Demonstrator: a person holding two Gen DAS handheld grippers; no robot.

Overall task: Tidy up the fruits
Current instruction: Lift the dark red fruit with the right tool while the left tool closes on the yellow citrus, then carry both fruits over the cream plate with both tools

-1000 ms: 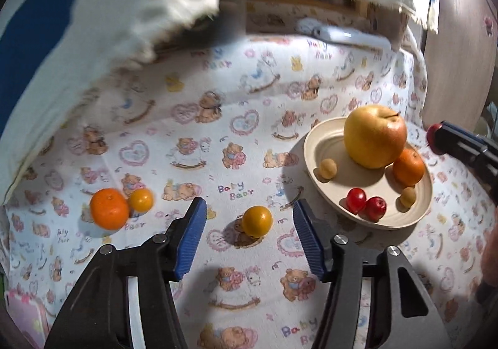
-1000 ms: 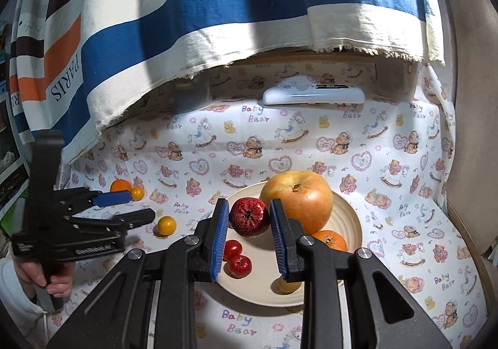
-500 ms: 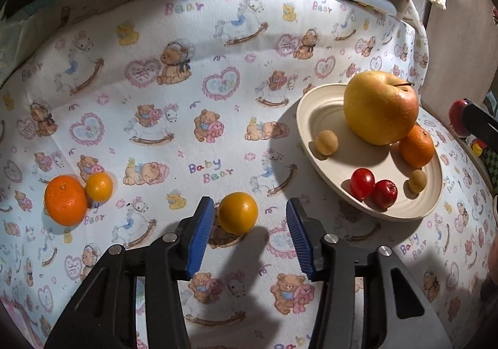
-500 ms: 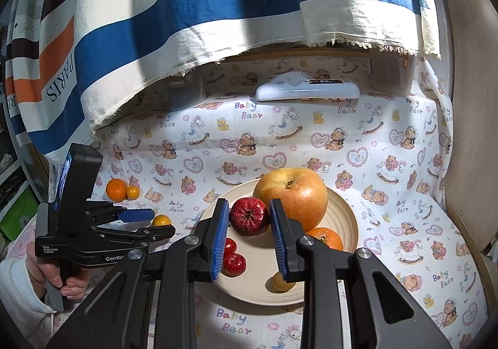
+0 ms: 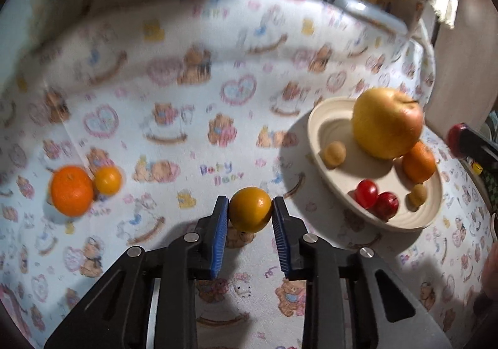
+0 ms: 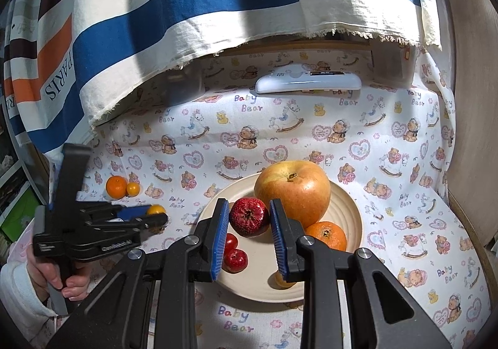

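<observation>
My left gripper [image 5: 251,205] is closing, its blue pads touching both sides of a small yellow-orange fruit [image 5: 250,209] on the bear-print cloth; the same gripper [image 6: 153,214] shows in the right wrist view. My right gripper [image 6: 249,209] is shut on a dark red fruit [image 6: 249,217] held over the cream plate [image 6: 345,209]. The plate holds a big apple [image 6: 292,190], an orange [image 6: 326,235], two red cherry fruits [image 6: 235,257] and small tan fruits [image 5: 334,153]. A mandarin [image 5: 71,190] and a small yellow fruit [image 5: 108,180] lie together on the cloth at left.
A striped towel [image 6: 155,6] hangs over the back of the cloth. A white oblong device [image 6: 308,81] lies at the back. A wooden wall [image 6: 473,100] bounds the right side. A person's hand [image 6: 53,274] grips the left tool's handle.
The left gripper's jaws have narrowed around the small yellow-orange fruit until the pads touch it, and the gripper tipped down a little. The right gripper with the red fruit has stayed put.
</observation>
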